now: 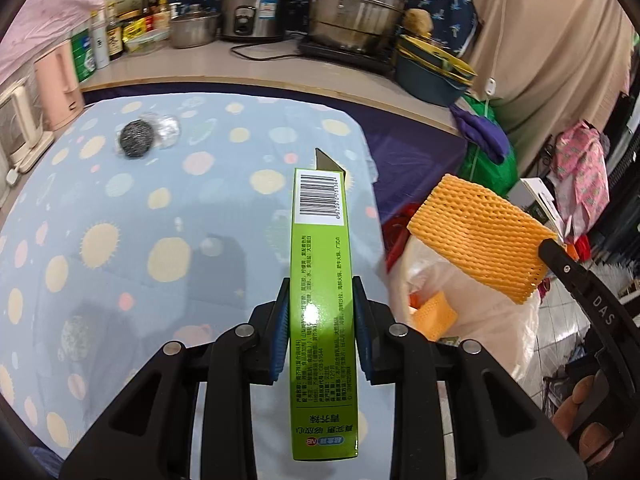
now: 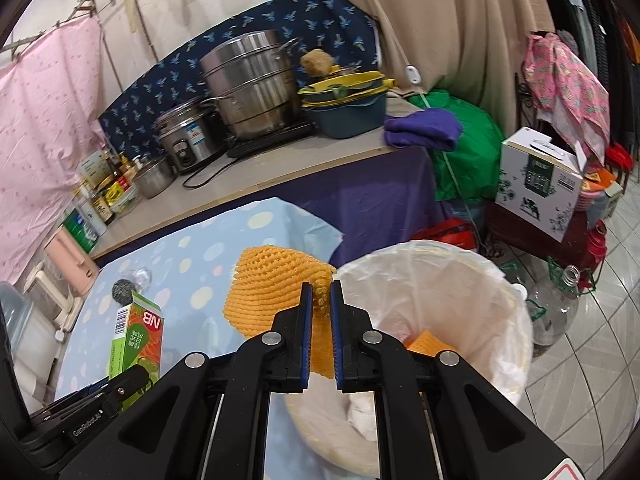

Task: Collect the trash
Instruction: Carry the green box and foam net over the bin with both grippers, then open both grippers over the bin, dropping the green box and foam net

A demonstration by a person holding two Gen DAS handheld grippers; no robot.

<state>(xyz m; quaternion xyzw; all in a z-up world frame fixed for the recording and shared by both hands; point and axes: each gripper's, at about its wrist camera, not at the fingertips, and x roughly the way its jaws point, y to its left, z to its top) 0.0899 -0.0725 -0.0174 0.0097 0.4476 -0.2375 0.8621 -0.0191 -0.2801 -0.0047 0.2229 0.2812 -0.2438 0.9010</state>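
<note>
My left gripper (image 1: 320, 300) is shut on a green carton (image 1: 323, 264), held above the blue dotted tablecloth (image 1: 120, 208). The carton also shows in the right wrist view (image 2: 138, 334). My right gripper (image 2: 321, 296) is shut on an orange foam net (image 2: 276, 292), held at the left rim of the trash bin (image 2: 516, 320), which is lined with a clear bag. The net also shows in the left wrist view (image 1: 480, 236). Another orange net piece (image 2: 426, 342) lies inside the bin. A steel scourer (image 1: 136, 138) in clear wrap lies on the far part of the table.
A counter (image 1: 248, 68) behind the table holds pots, a rice cooker (image 1: 256, 12), bottles and a stack of basins (image 1: 432, 72). A green bag (image 2: 464, 152), a white box (image 2: 540, 184) and an empty plastic bottle (image 2: 556, 304) stand by the bin on the tiled floor.
</note>
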